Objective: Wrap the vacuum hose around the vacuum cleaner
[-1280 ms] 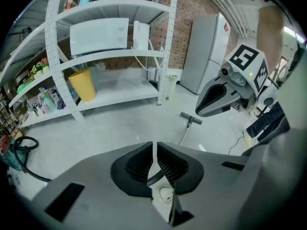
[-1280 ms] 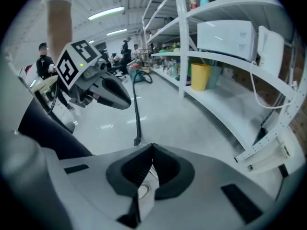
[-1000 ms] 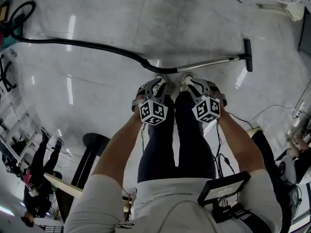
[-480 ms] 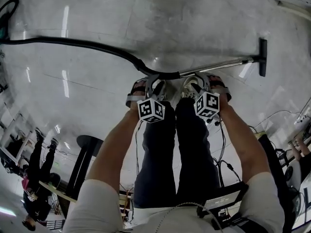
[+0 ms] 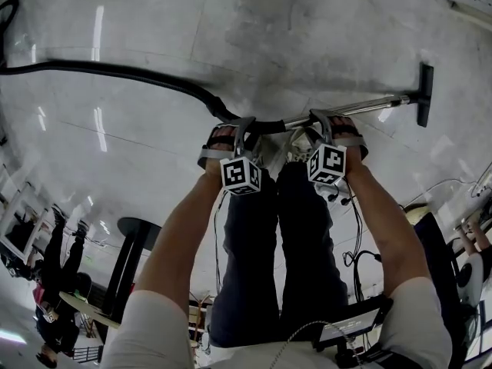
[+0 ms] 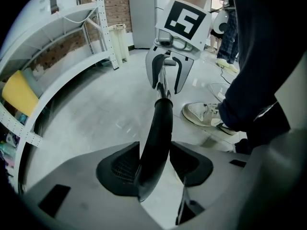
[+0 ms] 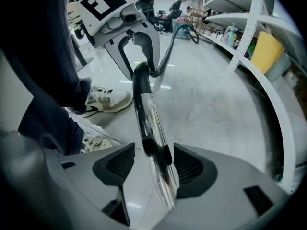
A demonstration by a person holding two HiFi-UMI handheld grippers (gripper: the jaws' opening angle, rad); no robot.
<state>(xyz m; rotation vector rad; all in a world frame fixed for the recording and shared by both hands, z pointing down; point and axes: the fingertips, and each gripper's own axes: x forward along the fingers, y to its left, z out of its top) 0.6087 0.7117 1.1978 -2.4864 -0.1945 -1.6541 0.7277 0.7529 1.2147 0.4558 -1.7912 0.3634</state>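
The black vacuum hose (image 5: 131,72) lies on the floor from the left edge to my feet. There it joins a curved black handle (image 6: 158,128) and a chrome wand (image 5: 361,104), which ends in a black floor nozzle (image 5: 424,92). My left gripper (image 5: 231,133) straddles the handle, and its jaws are opening with the handle between the pads (image 6: 120,169). My right gripper (image 5: 332,125) straddles the chrome wand (image 7: 152,128) a little to the right. Its jaws are opening too, with a gap on each side of the wand. The cleaner's body is not visible in the head view.
My white shoes (image 5: 265,148) stand just behind the handle. White shelving (image 6: 72,56) lines one side, with a yellow item (image 7: 267,51) on it. A black round-based stand (image 5: 142,229) and a person (image 5: 54,260) are at lower left. Cables (image 5: 430,187) trail at right.
Both grippers have gone down from above my shoes to the hose handle and wand. Their jaws have opened and now straddle them.
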